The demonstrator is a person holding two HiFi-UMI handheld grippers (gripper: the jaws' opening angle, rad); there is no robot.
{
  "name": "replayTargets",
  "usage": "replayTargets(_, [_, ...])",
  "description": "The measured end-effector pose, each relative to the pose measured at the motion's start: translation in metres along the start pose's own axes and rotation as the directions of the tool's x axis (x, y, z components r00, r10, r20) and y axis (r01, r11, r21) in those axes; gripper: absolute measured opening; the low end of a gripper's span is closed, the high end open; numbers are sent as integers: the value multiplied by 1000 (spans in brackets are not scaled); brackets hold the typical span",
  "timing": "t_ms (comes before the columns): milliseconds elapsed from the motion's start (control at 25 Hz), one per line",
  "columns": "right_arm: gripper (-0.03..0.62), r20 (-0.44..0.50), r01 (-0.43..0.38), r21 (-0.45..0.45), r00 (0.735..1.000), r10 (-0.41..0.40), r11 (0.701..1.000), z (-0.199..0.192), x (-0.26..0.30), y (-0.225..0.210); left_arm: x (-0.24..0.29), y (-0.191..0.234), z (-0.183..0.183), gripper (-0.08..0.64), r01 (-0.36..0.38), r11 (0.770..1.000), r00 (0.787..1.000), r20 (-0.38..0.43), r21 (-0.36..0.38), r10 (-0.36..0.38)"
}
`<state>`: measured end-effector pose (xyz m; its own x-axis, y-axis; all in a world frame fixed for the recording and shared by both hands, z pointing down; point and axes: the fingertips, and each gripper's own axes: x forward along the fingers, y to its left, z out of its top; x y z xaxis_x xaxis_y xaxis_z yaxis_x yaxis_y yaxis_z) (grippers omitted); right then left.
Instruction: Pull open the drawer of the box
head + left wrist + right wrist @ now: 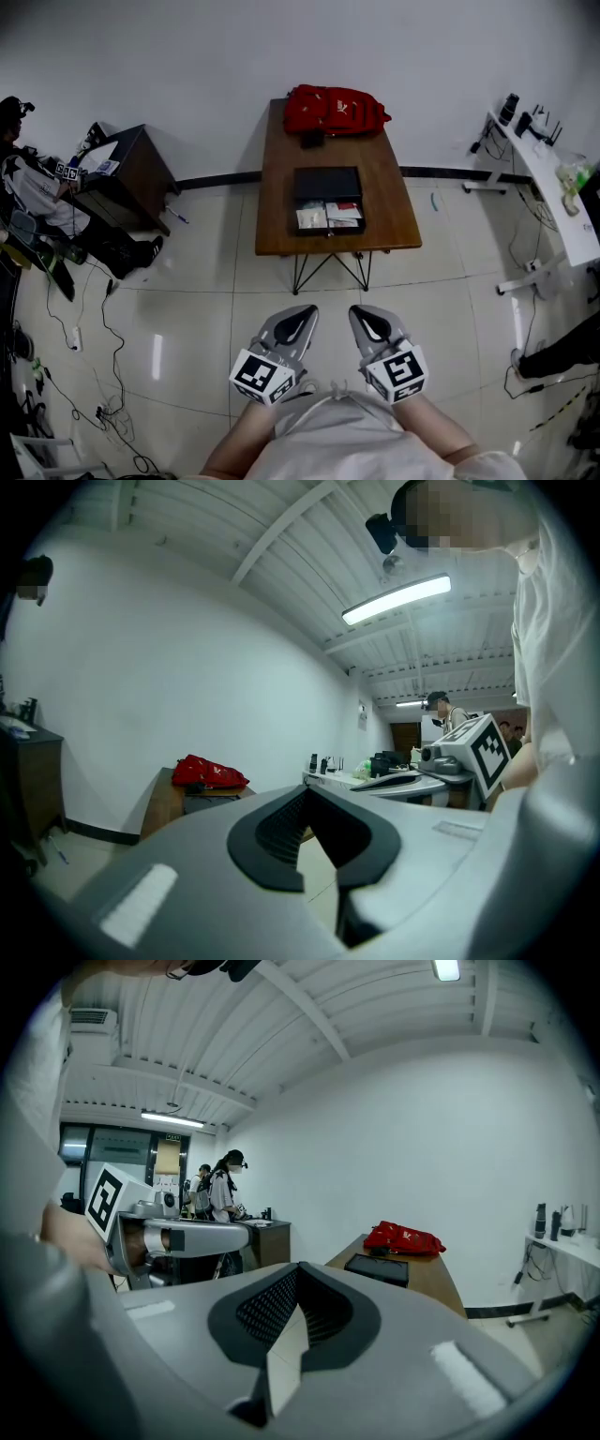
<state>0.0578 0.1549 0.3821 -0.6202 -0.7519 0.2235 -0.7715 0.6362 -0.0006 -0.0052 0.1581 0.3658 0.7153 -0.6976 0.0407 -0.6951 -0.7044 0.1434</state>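
A black box [326,184] lies on the wooden table [394,220], with its drawer [329,218] pulled out toward me and white and red items showing inside. Behind it sits a red bag [335,110]. Both grippers hang close to my body, well short of the table, over the tiled floor. My left gripper [302,314] is shut with nothing in it, and so is my right gripper [361,314]. From the right gripper view [298,1267] the box [378,1267] and the bag [403,1238] appear far ahead. The left gripper view [309,789] shows the bag [211,772] at a distance.
A dark cabinet [131,178] stands at the left with people [28,197] beside it. A white desk [548,178] with gear runs along the right. Cables [103,375] trail over the floor at the lower left. The table's black legs [330,270] face me.
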Motion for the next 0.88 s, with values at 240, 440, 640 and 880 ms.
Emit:
replayTargets(240, [6,18,-8,-7,1000,8,1000,6,3,-2,2,3,-3,2,-11,1000,1000,-4,-6,11])
replayTargets(440, [6,15,-5,-4,1000,5,1000,6,8,-5,6,5,-5,2,-5,1000,1000,-9,-9,5])
replayTargets(640, [6,15,-8,47,1000,8,999,8,10,-6,6,8,-3,2,-2,1000,1000,-8,-6,2])
replayTargets(880, [6,19,-7,22,1000,6,1000,9,14,-1,1,14,-3,2,-8,1000,1000,-9,-9,8])
